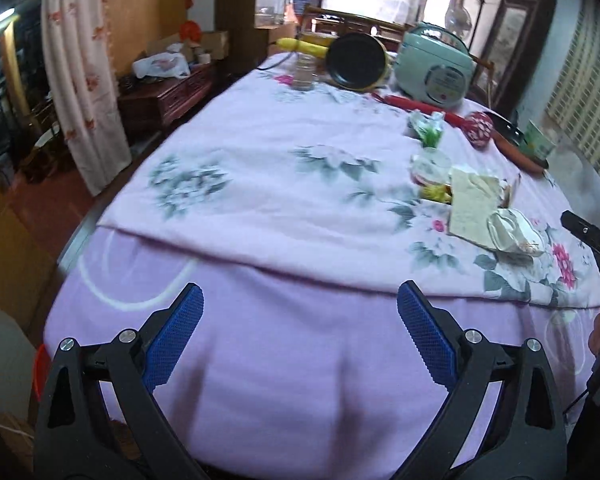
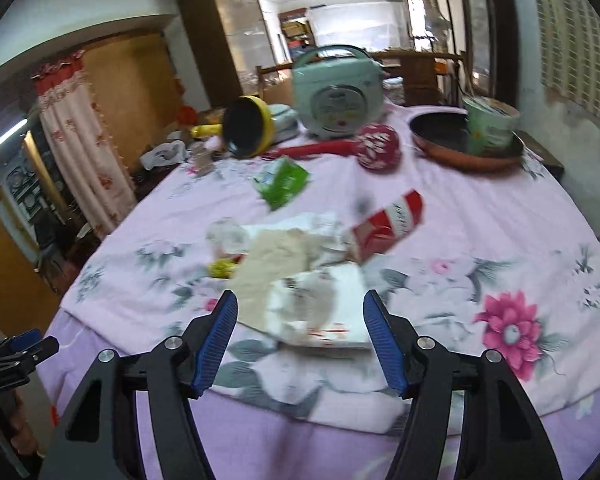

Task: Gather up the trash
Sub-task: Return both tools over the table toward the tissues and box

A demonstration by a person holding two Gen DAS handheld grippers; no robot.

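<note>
A pile of trash lies on the table's pink floral cloth [image 1: 260, 184]. It holds a beige paper [image 2: 276, 256], a crumpled white wrapper [image 2: 320, 312], a red and white packet [image 2: 388, 224], a green packet [image 2: 284, 180], a yellow scrap [image 2: 222, 268] and clear plastic [image 2: 228, 232]. My right gripper [image 2: 300, 298] is open just short of the white wrapper, its pads touching nothing. In the left wrist view the same beige paper [image 1: 472, 208] and white wrapper [image 1: 516, 232] lie to the right. My left gripper [image 1: 299, 292] stands wide open over the cloth's near edge, with nothing between its fingers.
At the table's back stand a pale green rice cooker [image 2: 336, 92], a yellow pot on its side [image 2: 248, 128], a red slotted ladle [image 2: 376, 146], and a frying pan [image 2: 440, 148] holding a green tub [image 2: 488, 124]. A glass jar [image 1: 304, 72] stands far left. A curtain [image 1: 80, 80] hangs at left.
</note>
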